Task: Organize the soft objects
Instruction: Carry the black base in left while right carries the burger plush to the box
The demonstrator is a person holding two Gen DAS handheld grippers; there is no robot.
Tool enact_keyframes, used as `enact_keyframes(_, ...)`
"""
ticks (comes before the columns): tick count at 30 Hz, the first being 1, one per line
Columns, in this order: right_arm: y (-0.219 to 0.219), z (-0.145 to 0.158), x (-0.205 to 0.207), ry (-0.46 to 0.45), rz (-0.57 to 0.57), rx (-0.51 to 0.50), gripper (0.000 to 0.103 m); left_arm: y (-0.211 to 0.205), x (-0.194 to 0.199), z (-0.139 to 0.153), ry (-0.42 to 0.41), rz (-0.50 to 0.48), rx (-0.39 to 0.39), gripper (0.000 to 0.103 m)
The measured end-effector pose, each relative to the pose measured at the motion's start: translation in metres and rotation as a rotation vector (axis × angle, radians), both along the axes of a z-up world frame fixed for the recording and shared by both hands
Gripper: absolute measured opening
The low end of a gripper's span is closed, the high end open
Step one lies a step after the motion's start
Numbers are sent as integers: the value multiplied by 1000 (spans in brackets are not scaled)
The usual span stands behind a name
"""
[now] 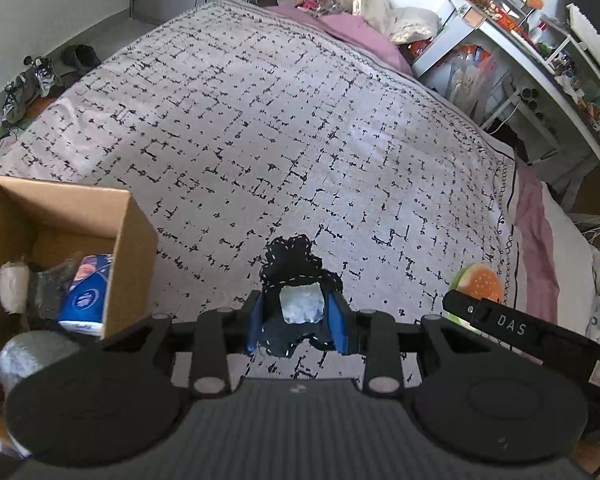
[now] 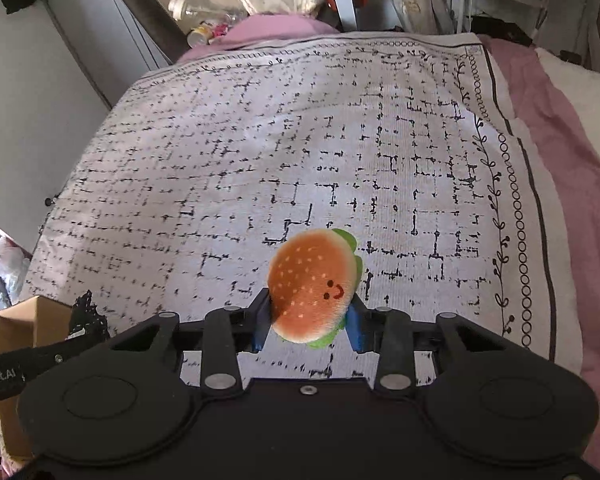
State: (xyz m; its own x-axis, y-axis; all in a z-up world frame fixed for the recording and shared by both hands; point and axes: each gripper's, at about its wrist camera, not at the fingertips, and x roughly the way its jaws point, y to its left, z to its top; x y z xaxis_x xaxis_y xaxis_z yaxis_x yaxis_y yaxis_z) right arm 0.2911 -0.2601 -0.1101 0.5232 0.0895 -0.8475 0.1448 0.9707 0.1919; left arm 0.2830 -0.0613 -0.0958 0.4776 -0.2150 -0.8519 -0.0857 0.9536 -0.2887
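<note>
Burger plush (image 2: 314, 286), underside hidden, perhaps tool-pinched (image 2: 309, 326).

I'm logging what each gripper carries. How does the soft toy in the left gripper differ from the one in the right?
The black stitched toy is dark with a white dashed outline and a pale patch, while the burger plush is orange with green edging and a smiling face. The black toy has an irregular, lobed outline; the burger plush is round. Both are clamped between blue fingers, one in the left gripper, one in the right gripper, above the patterned bedspread.
</note>
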Motion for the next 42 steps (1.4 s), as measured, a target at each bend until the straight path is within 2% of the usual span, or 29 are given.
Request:
enact_keyframes(11,20,33,-37,-58,40,9,37,17,-30,25,-53,17,-20,34)
enact_keyframes(22,49,57,-60,-107,86,16,37,53,-60,41,-90,57,-11,34)
enact_keyframes(42,104,68,-72,-121,149,14,37,123,-82,47,-105,125,-36,34)
